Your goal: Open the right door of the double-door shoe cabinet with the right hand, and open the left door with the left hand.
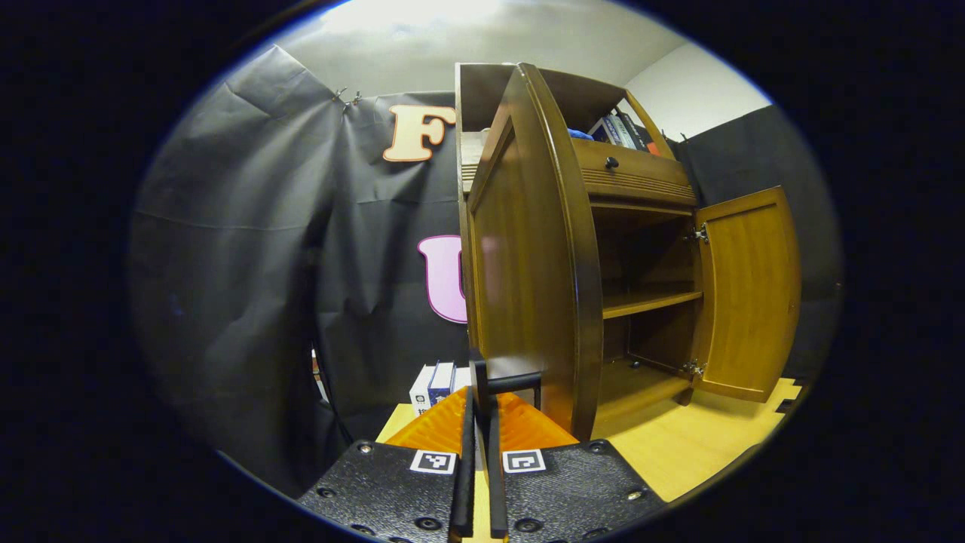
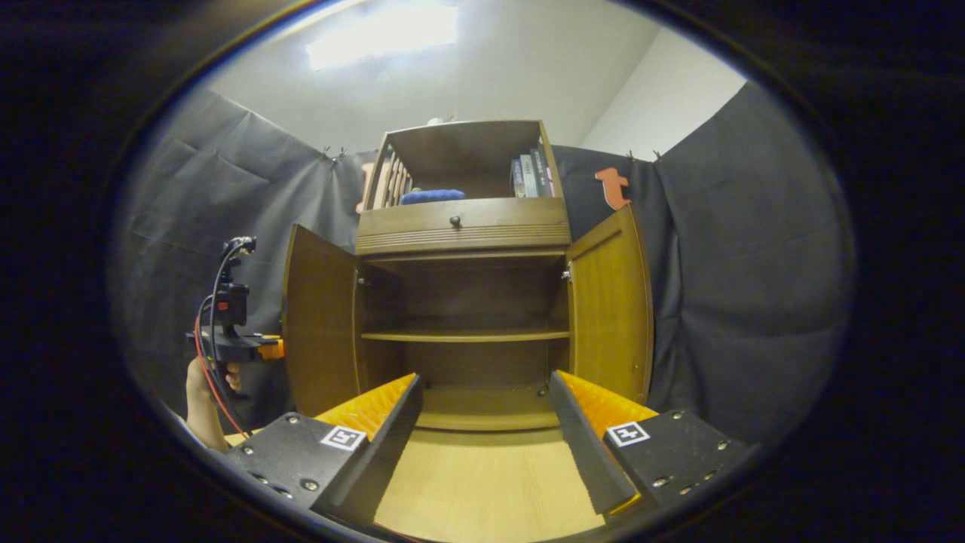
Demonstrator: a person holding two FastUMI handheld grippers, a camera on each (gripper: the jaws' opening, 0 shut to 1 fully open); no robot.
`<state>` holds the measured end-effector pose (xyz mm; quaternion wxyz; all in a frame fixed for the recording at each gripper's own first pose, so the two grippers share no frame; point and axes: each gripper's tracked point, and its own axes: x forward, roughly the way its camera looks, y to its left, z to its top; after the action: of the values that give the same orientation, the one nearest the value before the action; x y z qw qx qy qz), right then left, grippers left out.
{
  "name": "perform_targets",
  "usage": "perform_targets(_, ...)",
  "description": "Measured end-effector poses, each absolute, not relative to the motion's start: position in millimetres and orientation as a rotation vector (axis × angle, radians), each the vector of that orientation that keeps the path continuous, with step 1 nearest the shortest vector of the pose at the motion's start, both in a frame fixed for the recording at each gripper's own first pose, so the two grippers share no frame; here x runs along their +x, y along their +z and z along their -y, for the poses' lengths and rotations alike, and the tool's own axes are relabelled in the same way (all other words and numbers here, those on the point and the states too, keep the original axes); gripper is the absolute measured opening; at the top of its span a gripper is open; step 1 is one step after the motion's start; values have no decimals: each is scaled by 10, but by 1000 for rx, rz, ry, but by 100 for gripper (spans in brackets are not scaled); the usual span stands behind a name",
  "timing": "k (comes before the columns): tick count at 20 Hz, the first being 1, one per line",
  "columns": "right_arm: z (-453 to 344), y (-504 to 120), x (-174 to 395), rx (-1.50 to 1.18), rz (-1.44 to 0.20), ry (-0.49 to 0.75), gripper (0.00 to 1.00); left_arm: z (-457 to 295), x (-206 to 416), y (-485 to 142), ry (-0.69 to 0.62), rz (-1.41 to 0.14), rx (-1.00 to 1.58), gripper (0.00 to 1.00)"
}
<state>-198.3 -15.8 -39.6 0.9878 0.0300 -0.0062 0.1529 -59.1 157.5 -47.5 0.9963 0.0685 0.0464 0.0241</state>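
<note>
- Left hand-held gripper [image 1: 478, 422], held low at the left door [image 1: 520, 256], is clenched on that door's dark handle [image 1: 507, 383]
- Right hand-held gripper [image 2: 482, 422] is released, fingers wide, facing the shoe cabinet [image 2: 463, 226]
- Both doors are swung out; the right door [image 2: 609, 302] stands apart from the fingers

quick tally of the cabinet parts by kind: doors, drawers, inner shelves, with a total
doors: 2, left door and right door, both swung open
drawers: 1, drawer with a knob
inner shelves: 1, shelf
total: 4
</note>
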Motion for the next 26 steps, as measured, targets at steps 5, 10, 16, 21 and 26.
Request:
perform_targets(5, 218, -392, -1977, 87, 17, 288, 100, -1742, -601, -453, 10, -93, 136, 18)
perform_targets(10, 151, -471, -1947, 51, -19, 306, 100, -1881, -593, -432, -40, -78, 126, 23)
perform_targets(16, 52, -519, -1916, 30, -34, 321, 100, -2072, -588, -408, -50, -63, 98, 44)
perform_targets(21, 138, -490, -1908, 36, -28, 306, 100, -2062, -599, -409, -55, -60, 97, 51)
perform_targets(26, 205, -563, -1888, 57, -32, 299, 97, -1967, -606, -424, -67, -51, 101, 46)
